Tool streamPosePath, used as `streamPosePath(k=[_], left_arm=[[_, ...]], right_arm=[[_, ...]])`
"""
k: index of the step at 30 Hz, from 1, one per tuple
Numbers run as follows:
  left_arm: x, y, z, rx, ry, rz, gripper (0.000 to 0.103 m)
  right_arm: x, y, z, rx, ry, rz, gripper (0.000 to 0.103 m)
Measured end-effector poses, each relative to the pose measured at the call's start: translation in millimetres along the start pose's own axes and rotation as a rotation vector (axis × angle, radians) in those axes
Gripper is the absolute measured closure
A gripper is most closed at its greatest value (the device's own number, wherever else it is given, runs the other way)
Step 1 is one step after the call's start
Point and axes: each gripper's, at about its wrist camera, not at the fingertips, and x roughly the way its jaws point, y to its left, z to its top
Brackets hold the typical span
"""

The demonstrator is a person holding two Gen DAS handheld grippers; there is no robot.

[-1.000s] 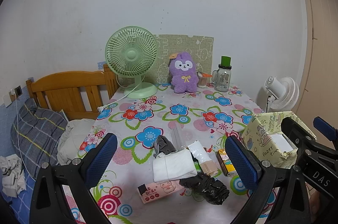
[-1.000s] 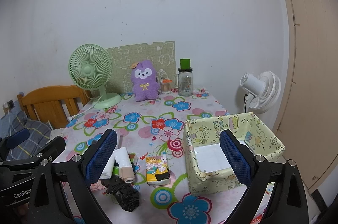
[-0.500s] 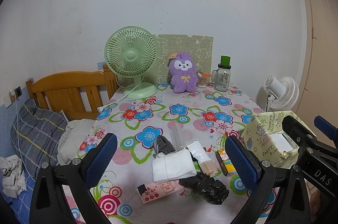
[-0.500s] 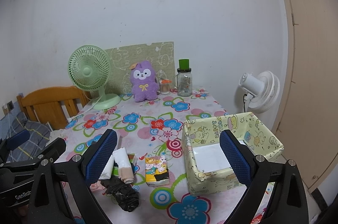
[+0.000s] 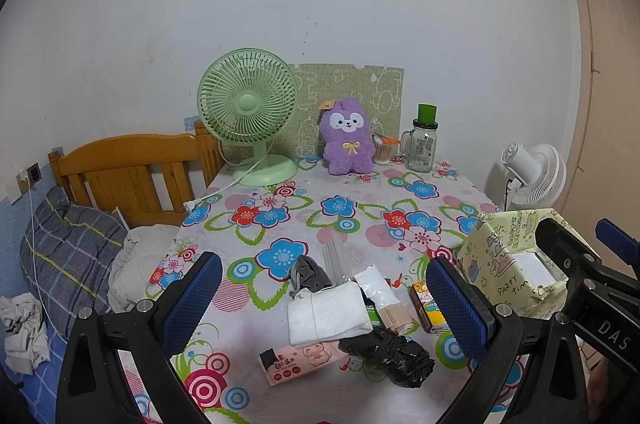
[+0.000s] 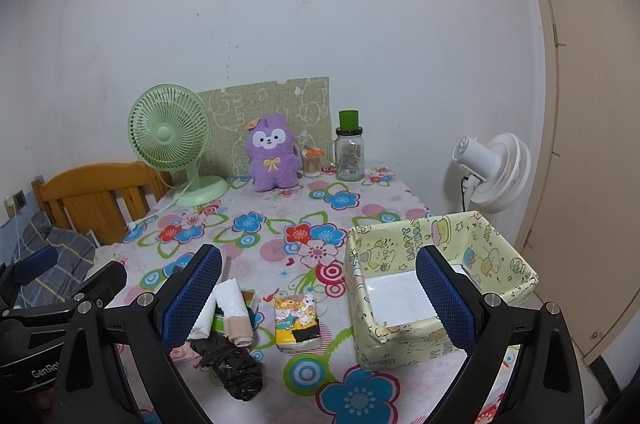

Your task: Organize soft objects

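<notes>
Right view: left tongs' finger (image 6: 192, 298) covers white folded cloth (image 6: 202, 324); pink packet (image 6: 182, 353) mostly hidden; desk (image 6: 360, 396) near edge cut off.

The right gripper (image 6: 318, 298) has eased slightly leftward — the yellow box (image 6: 436, 284) sits marginally further right.

Black tongs (image 5: 326, 302), blue textured pads (image 5: 456, 304), silver screws, white lettering

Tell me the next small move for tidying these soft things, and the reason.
Probably lower the left hand-held gripper onto the folded white cloth. Both grippers hang open and empty, the cloth lies on top of the pile between the left one's fingers, and the yellow box beside it holds only a white sheet.
</notes>
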Motion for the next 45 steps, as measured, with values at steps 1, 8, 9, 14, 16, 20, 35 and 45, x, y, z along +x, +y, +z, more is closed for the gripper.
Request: streamPosePath(k=[1,8,9,14,16,20,35,45], left_arm=[[0.3,-0.1,0.0,0.001,0.001,0.0,0.0],[4.3,0.5,-1.3,-0.001,0.009,0.007,0.0],[4.9,0.7,-1.7,-0.001,0.011,0.008,0.0],[12.9,2.1,-3.8,0.001,0.026,0.012,0.0],[16.2,1.7,-5.2,0.009,0.036,0.008,0.0],[26.1,0.0,-9.5,0.031,0.058,0.003,0.0],[78.2,15.5,-24.0,0.016,0.182,0.009,0.0],[110.6,16.7,-34.5,0.024,0.267,-0.008,0.0]], right_arm=[[-0.1,0.0,-0.3,-0.001,-0.001,-0.001,0.004],[3.6,1.4,-1.2,-0.004,0.007,0.006,0.004],[4.6,1.4,-1.3,-0.003,0.011,0.009,0.004],[12.5,5.6,-1.5,-0.006,0.029,0.021,0.004],[17.3,10.0,-2.0,-0.014,0.037,0.027,0.004],[29.3,18.3,-4.2,-0.028,0.059,0.041,0.004],[85.9,47.8,-18.7,-0.081,0.169,0.072,0.009],[120.9,67.6,-29.8,-0.126,0.247,0.102,0.014]])
